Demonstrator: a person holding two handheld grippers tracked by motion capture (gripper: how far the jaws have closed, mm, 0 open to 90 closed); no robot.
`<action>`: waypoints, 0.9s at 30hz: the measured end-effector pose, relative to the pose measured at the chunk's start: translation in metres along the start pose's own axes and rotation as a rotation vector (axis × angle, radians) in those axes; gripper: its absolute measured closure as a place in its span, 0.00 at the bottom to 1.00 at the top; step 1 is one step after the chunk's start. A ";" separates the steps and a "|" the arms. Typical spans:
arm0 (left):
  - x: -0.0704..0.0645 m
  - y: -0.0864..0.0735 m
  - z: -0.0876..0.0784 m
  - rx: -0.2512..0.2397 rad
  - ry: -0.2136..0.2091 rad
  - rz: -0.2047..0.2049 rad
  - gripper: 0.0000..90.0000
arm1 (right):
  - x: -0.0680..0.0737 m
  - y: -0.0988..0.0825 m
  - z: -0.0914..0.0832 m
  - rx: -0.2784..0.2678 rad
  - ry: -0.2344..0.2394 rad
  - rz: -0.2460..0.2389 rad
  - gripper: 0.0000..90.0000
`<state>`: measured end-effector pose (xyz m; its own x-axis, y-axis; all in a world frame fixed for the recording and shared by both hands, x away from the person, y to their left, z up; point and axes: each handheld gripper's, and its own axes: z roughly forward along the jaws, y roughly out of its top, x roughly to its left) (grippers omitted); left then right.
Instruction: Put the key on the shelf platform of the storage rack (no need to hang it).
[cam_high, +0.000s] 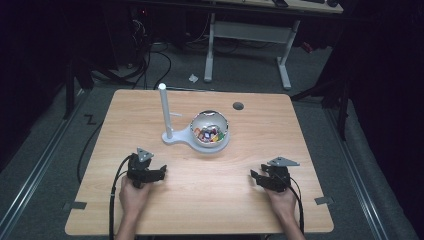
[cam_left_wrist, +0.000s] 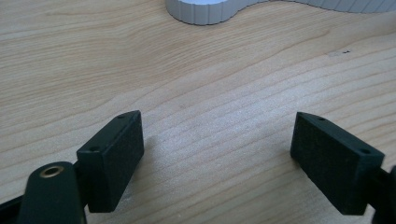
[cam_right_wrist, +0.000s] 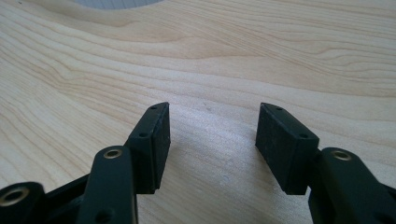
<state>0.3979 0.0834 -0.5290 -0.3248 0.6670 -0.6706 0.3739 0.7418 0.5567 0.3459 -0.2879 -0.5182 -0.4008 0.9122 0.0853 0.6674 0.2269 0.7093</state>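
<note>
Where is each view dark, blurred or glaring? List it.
High view: table lit, room behind nearly black, glare on the bowl rim. Left gripper view: jaws soft, wood grain sharp, stand base slightly blurred. Right gripper view: near jaws blurred, even light, faint shadows under them.

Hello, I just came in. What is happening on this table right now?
A person sits at a wooden table with a hand-held gripper in each hand. The left hand-held gripper and the right hand-held gripper both rest near the front edge, jaws open and empty. Farther back stands a white stand with an upright post and a bowl of small colourful pieces. Neither gripper touches it yet, so the handling seems not yet begun.
</note>
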 end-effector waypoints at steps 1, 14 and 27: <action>0.000 0.000 0.000 0.000 0.000 -0.001 0.20 | 0.001 0.000 0.000 0.000 -0.004 -0.008 0.49; 0.000 0.000 0.000 -0.001 0.000 0.001 0.20 | 0.008 0.001 0.002 0.018 -0.058 -0.072 0.45; 0.000 0.000 0.000 -0.002 0.004 -0.008 0.20 | 0.008 0.001 0.003 0.019 -0.060 -0.071 0.43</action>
<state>0.3979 0.0830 -0.5289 -0.3310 0.6615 -0.6729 0.3698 0.7470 0.5524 0.3448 -0.2795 -0.5188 -0.4097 0.9122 -0.0074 0.6505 0.2978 0.6987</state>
